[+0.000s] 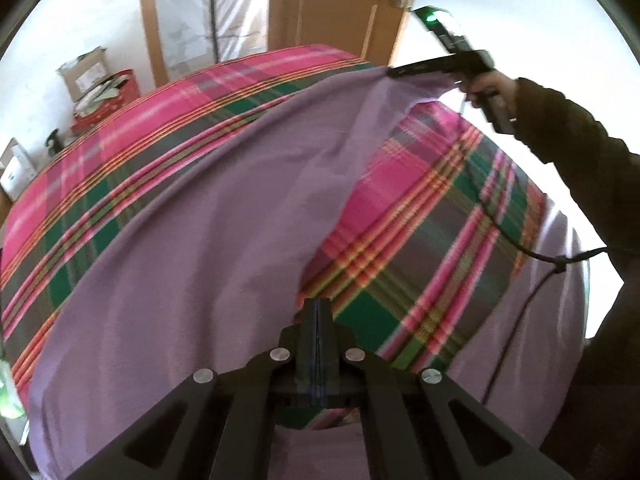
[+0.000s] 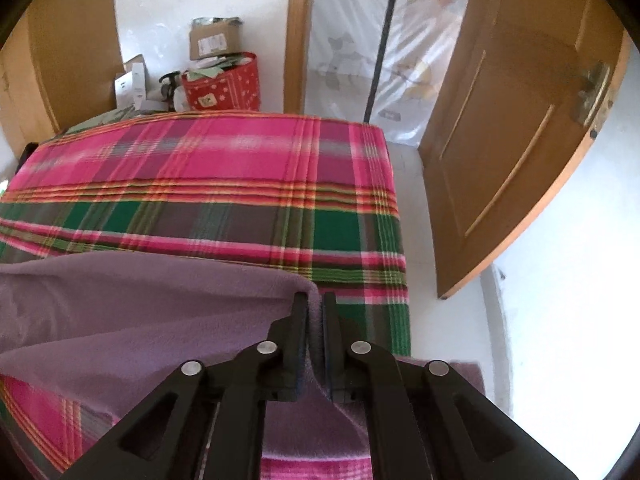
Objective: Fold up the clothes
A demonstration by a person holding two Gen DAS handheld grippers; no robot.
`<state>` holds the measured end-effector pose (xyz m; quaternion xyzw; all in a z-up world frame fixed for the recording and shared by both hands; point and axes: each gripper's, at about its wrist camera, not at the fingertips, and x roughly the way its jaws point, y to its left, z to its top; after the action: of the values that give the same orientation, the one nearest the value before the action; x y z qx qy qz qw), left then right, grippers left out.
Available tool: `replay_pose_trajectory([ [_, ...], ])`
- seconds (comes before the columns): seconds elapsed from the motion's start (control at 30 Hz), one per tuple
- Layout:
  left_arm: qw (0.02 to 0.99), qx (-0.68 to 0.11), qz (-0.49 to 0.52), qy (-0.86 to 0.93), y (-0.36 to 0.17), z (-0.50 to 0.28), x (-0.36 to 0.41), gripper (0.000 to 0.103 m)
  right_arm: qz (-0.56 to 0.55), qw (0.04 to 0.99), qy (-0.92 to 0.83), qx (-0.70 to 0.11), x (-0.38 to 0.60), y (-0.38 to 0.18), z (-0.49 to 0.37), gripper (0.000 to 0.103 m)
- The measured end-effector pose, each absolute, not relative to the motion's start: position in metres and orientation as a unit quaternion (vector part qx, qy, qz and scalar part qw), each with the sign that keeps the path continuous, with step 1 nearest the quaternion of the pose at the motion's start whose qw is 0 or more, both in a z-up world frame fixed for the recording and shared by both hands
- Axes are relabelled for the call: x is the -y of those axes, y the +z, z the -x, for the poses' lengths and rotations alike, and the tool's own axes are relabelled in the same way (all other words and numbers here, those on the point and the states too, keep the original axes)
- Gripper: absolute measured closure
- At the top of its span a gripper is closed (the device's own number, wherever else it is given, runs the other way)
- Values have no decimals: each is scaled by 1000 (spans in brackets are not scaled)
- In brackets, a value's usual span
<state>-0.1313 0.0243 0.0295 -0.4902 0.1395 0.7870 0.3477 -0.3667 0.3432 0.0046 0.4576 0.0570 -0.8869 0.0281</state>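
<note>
Above, purple garment: spread over plaid bed cover, one edge lifted.
Left gripper: fingers closed together over the garment's edge.
Right gripper: pinching the garment's raised corner.

Garment plain lilac-purple, no print. Bed cover plaid: hot pink and green blocks, grey-brown bands, thin orange, yellow and white stripes. Both grippers, left and right, matte black with silver rivets. Door tan-orange wood. Bin beyond bed's far edge red, white stars. Sleeve dark brown
</note>
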Motion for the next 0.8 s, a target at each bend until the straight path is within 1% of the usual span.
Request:
replay_pose_trajectory([
  [0.07, 342, -140, 488, 791, 31, 132, -26, 103, -461, 30, -886, -40, -348, 2, 367, 89],
  [0.17, 330, -129, 490, 797, 32, 136, -25, 102, -456, 30, -889, -20, -356, 3, 362, 79],
  [0.2, 321, -127, 491, 800, 32, 139, -24, 102, -451, 28, -892, -10, -360, 5, 358, 77],
  [0.3, 299, -121, 495, 807, 31, 146, -24, 101, -430, 37, -902, 23, -370, 16, 342, 76],
  [0.43, 281, -136, 504, 806, 23, 147, -32, 101, -423, 46, -905, 23, -367, 25, 316, 75],
  [0.5, 272, -143, 512, 802, 16, 149, -36, 101, -426, 46, -902, 41, -367, 25, 301, 75],
  [0.6, 263, -132, 520, 802, 11, 152, -31, 101, -430, 33, -898, 90, -370, 23, 276, 75],
  [0.7, 256, -120, 523, 804, 8, 156, -30, 101, -440, 39, -885, 145, -371, 15, 258, 75],
  [0.8, 253, -120, 523, 805, 6, 155, -34, 101, -446, 56, -877, 170, -367, 8, 253, 75],
])
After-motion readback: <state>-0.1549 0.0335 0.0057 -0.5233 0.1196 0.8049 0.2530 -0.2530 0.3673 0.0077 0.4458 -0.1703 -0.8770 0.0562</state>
